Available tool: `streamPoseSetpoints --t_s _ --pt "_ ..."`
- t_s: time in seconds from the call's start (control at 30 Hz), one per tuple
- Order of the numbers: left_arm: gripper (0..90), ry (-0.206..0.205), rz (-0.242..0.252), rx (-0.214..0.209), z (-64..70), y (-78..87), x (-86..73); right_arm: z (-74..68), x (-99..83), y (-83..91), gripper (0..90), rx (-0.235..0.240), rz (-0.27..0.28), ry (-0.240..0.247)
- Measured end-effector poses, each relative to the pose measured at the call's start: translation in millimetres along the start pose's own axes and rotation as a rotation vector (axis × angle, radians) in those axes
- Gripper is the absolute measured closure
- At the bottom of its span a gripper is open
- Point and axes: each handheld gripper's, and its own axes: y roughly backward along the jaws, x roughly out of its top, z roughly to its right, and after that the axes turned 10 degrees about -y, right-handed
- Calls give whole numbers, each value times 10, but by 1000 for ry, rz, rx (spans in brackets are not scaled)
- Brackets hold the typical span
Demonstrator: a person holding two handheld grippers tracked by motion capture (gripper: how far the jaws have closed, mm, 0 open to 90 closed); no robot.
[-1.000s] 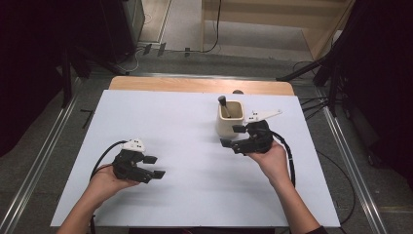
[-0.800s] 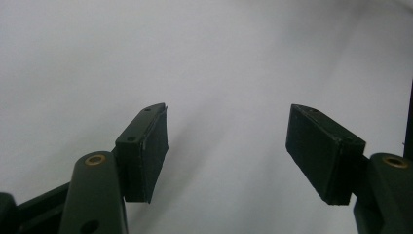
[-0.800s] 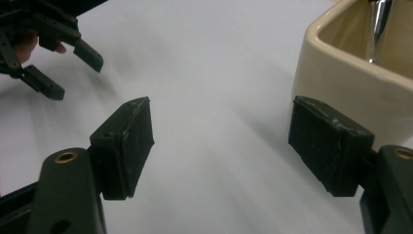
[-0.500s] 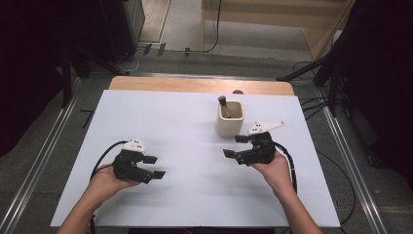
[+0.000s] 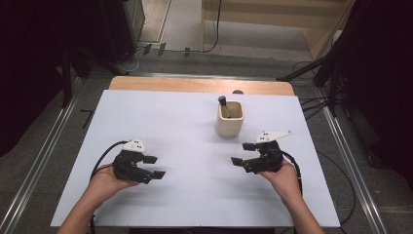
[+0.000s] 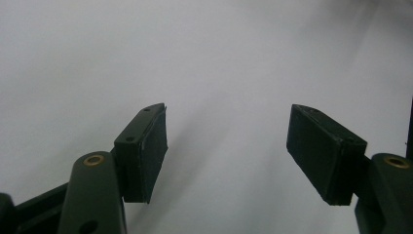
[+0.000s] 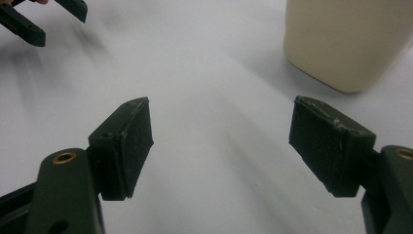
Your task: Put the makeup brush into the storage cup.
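The cup (image 5: 229, 118) stands upright on the white tabletop (image 5: 185, 126), toward the far edge and a little to my right of the middle. It is cream-coloured with rounded corners, and a dark stick with a knobbed top (image 5: 223, 102) leans inside it against the wall on my left, its head poking above the rim. In my right gripper view the cup's (image 7: 345, 41) lower wall sits ahead and to the right of my fingers, apart from them, with bare tabletop between.

My right gripper (image 5: 242, 154) is on the near side of the cup and slightly to its right, close by but not touching it, lying low over the tabletop with its fingers spread wide and nothing between them; its tips point toward my left. My right hand (image 5: 282, 175) grips it from behind, and its cable loops off beside my wrist.

My left gripper (image 5: 154, 166) is well apart from the cup, off to its near left, also low over the tabletop, fingers spread wide and empty, pointing back toward my right gripper. My left hand (image 5: 104, 180) holds it.

Nothing lies between the cup and either gripper. Beyond the cup, the wooden edge of the table (image 5: 195, 85) shows past the white sheet, then grey floor with cables.
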Motion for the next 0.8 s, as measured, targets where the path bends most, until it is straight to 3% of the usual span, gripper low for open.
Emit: streamPoseSetpoints --t_s 0.33,0.8 --pt "319 -3 3 2 0 1 -1 45 -132 88 245 -31 9 -21" --pt "318 -16 0 4 6 -4 0 76 -271 182 229 -39 12 -33"
